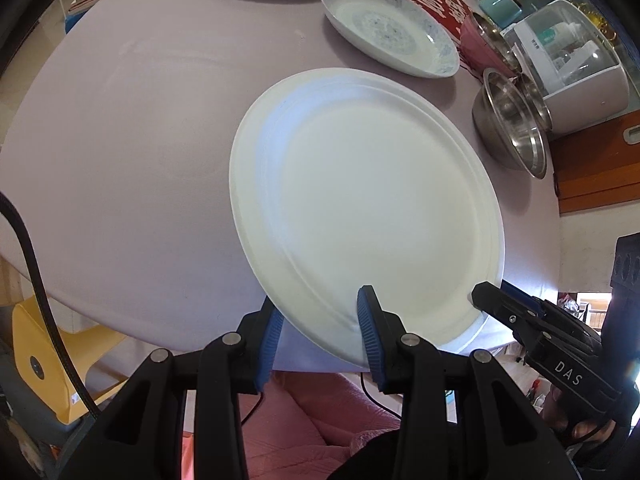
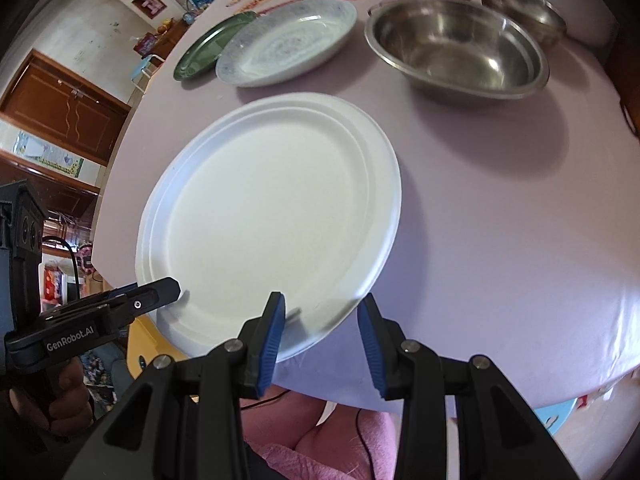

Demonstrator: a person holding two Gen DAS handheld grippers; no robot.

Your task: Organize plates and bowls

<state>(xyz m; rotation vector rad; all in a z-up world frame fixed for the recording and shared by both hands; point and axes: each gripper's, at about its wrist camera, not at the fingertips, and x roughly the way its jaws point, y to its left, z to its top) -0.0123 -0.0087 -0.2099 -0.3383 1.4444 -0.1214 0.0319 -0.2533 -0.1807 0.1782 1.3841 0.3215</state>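
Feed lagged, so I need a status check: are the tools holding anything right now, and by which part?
Both straddle the near rim of the white plate: left tool and right tool, one pad over it, one under. Whether the pads actually pinch cannot be told.

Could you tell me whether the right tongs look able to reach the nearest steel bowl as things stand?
Probably not yet: the right tongs straddle the white plate's rim; the steel bowl sits beyond, with bare tablecloth between.

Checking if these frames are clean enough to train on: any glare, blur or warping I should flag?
Left wrist view: white plate overexposed, rim ridges washed out; table edge bowed by the fisheye, dark corners. Right wrist view: the plate's rim slightly smeared, glare inside the steel bowl, a soft shadow under it.
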